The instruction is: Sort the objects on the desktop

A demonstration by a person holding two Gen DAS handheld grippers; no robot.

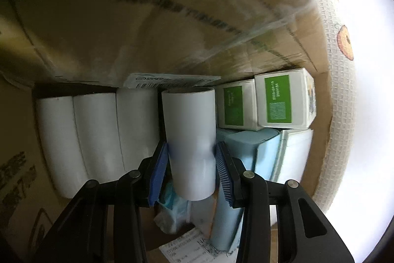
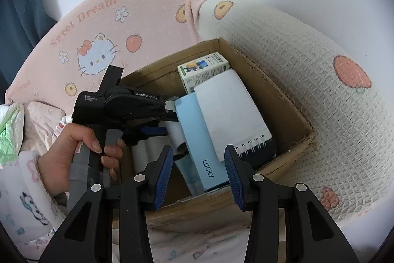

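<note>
Pink cartoon-print bedding surrounds an open cardboard box (image 2: 290, 105). Inside it, the left claw (image 1: 192, 152) pinches a white roll (image 1: 188, 139) at mid-length, its long axis running away from the camera toward the box's far wall. Three matching rolls (image 1: 98, 132) lie parallel just beside it. Lowering it level, aligned with them, should seat it neatly. The right claw (image 2: 198, 171) hovers spread and empty above the box's near rim.

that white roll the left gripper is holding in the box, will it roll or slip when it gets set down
The white roll is a smooth cylinder, so it would probably roll if laid down. It seems light and fairly stiff: the left gripper pads barely dent it. The glossy surface may slip.
</note>
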